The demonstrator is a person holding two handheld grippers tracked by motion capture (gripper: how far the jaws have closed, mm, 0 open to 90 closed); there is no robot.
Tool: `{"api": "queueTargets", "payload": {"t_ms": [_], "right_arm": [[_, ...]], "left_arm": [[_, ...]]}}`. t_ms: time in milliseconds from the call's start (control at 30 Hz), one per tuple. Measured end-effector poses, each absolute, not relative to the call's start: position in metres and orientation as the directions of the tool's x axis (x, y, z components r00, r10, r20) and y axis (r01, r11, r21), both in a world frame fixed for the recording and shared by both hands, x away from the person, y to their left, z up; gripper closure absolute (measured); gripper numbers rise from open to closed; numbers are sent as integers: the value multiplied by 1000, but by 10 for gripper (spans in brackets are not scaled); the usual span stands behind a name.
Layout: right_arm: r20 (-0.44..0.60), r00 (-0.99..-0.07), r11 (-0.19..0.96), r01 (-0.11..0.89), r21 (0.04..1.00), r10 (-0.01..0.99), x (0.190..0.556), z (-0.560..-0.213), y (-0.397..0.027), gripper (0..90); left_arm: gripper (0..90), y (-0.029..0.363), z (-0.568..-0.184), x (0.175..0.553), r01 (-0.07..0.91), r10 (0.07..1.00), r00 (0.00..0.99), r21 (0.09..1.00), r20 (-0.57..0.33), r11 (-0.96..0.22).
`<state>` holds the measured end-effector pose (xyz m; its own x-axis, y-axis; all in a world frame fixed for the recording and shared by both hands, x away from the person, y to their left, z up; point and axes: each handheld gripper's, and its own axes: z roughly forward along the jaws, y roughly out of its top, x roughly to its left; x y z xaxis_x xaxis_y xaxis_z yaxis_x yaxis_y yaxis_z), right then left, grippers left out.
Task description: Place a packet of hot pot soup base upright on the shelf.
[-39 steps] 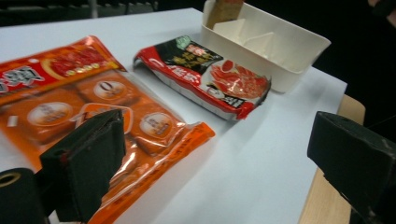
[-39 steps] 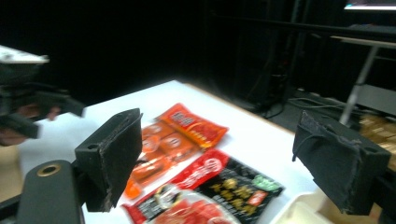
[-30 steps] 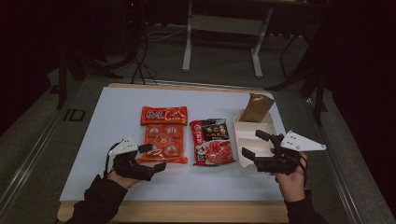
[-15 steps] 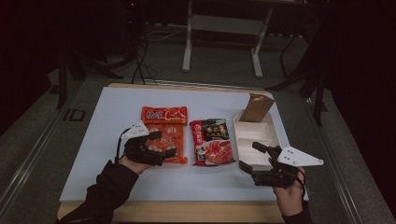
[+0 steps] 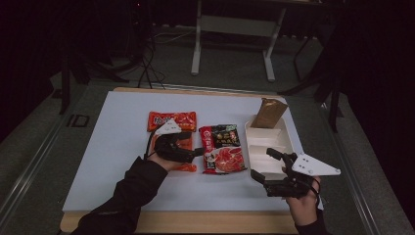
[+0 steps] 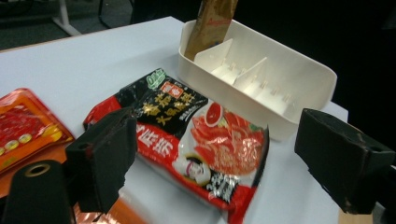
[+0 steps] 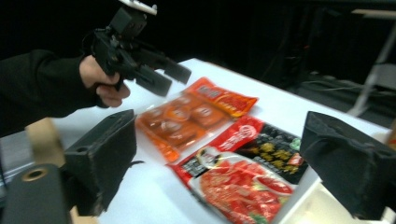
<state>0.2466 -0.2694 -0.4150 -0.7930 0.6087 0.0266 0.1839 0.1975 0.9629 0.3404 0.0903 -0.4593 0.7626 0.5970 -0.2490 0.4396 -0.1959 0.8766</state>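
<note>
Left gripper view: red-black packet [image 6: 187, 140] between open fingers [image 6: 105, 158]

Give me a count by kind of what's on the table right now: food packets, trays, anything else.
Flat food packets lying on the table: 2, the orange packet and the red-and-black packet.
Brown pouches standing in the tray's far compartment: 1, the brown pouch.
White divided trays: 1, the tray.
Total: 4
</note>
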Motion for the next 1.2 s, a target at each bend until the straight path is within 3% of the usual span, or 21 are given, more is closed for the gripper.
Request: {"api": "queueTargets", "payload": {"t_ms": [200,567,1200], "right_arm": [[30,-779,187,187,964,626,247,-415,-269,104],[7,-795,224,180,958,607,245,-417,-266,133],[25,-813,235,198,952,581,246,-422,-266,143]], "left_arm": [[203,77,-473,362,497,661,701,848,-267,-185],[382,67,-491,405,547,736,630,814,-248,-193],[381,49,-520,448,638,792,574,719,-206,-276]]}}
